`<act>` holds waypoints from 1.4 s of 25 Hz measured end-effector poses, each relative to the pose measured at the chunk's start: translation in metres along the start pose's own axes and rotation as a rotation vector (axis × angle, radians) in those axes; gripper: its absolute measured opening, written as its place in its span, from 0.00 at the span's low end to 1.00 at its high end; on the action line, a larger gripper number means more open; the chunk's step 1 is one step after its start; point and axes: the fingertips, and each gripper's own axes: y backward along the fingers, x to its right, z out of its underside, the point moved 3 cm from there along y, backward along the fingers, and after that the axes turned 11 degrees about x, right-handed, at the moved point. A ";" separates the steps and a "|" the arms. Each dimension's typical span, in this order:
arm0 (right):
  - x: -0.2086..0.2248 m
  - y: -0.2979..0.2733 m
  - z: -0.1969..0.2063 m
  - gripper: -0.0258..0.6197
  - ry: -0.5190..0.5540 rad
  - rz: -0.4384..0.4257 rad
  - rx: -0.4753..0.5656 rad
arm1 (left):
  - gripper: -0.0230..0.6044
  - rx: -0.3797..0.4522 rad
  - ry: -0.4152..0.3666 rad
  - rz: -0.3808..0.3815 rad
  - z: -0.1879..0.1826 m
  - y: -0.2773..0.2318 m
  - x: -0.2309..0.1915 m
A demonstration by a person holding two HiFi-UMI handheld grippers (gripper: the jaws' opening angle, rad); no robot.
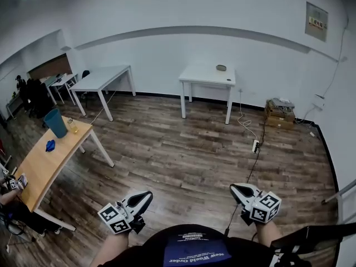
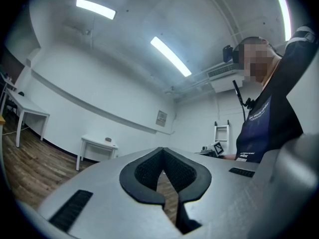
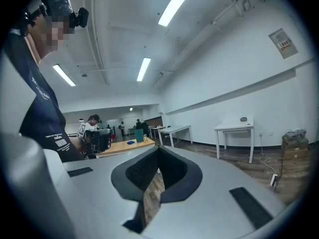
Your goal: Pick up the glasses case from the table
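The glasses case [image 1: 221, 67] is a small grey oval lying on a white table [image 1: 207, 75] against the far wall. It also shows as a tiny grey shape in the left gripper view, the glasses case [image 2: 107, 139], and in the right gripper view, the glasses case [image 3: 243, 119]. Both grippers are far from it, held low in front of the person's body. My left gripper [image 1: 147, 194] is shut with nothing in it, its tips [image 2: 162, 149] meeting. My right gripper [image 1: 233, 187] looks shut and empty too, its tips [image 3: 158, 147] together.
Wooden floor stretches between me and the white table. A wooden table [image 1: 41, 166] at the left holds a blue bin [image 1: 55, 122] and a small blue object [image 1: 50, 145]. More white tables [image 1: 103, 78] stand at the back left. Boxes [image 1: 280, 113] and a floor power strip [image 1: 255, 146] lie at the right.
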 end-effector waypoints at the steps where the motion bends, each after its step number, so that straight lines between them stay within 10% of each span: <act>1: 0.001 0.002 0.001 0.04 -0.001 0.002 0.002 | 0.04 -0.001 0.003 -0.001 0.002 -0.001 0.000; 24: 0.095 0.054 0.018 0.04 -0.094 -0.043 -0.010 | 0.04 -0.058 0.080 -0.014 0.057 -0.100 0.040; 35: 0.107 -0.038 0.034 0.04 -0.061 -0.015 -0.048 | 0.04 -0.026 0.132 0.045 0.060 -0.106 -0.066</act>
